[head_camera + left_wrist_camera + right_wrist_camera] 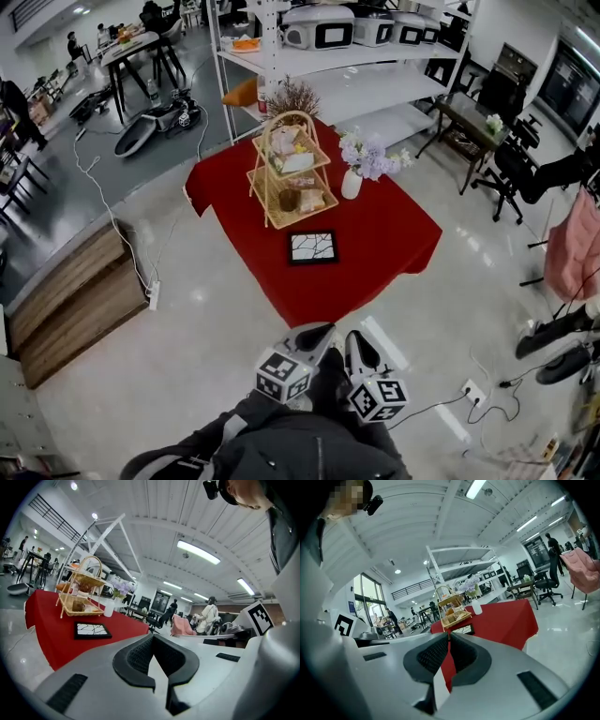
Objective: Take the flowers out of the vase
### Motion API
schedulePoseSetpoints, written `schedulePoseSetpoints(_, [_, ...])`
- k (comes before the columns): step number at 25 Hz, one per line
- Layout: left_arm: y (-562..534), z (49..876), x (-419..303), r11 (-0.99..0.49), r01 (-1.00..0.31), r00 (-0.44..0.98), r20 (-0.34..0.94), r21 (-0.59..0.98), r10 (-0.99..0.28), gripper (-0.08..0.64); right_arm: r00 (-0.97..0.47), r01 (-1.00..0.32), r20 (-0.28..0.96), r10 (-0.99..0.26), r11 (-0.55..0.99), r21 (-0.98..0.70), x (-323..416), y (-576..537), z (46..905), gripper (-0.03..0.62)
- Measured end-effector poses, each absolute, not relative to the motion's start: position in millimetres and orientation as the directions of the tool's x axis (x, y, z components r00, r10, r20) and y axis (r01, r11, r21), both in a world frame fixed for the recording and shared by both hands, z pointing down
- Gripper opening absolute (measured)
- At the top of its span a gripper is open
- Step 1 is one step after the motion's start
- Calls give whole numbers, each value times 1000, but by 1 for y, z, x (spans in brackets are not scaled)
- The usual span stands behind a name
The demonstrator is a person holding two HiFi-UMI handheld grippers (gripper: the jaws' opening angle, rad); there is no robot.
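While the grey left gripper (152,636) and right gripper (449,637) sit closed and empty, tugging the lilac flowers (367,157) one-handed could topple the small white vase (351,184).

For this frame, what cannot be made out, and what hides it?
- Stems of the flowers inside the vase: hidden by its white wall, every view.
- Food in the tiered basket: too small, every view.
- Table legs: covered by the red cloth, head view.
- Hands holding the left tool and right tool: head view, hidden beneath the tools.
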State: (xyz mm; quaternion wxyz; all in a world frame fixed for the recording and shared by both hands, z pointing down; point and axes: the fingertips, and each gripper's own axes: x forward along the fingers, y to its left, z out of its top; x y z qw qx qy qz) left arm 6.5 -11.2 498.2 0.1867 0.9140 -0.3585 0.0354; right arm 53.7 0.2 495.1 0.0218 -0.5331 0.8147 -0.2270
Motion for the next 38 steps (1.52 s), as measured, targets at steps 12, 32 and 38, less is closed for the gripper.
schedulePoseSetpoints(12, [-86, 498, 35, -660, -674, 734, 205, 331, -647, 8, -465, -842, 207, -861, 357, -404, 76, -78, 492, 17])
schedulePoseSetpoints(32, [-202, 495, 62, -603, -728, 675, 190, 327, -713, 8, -548, -803, 208, -811, 440, -401, 101, -192, 492, 17])
schedulePoseSetpoints(38, [-232, 497, 62, -571, -753, 644, 186, 327, -742, 8, -582, -786, 212, -785, 476, -394, 102, -220, 496, 17])
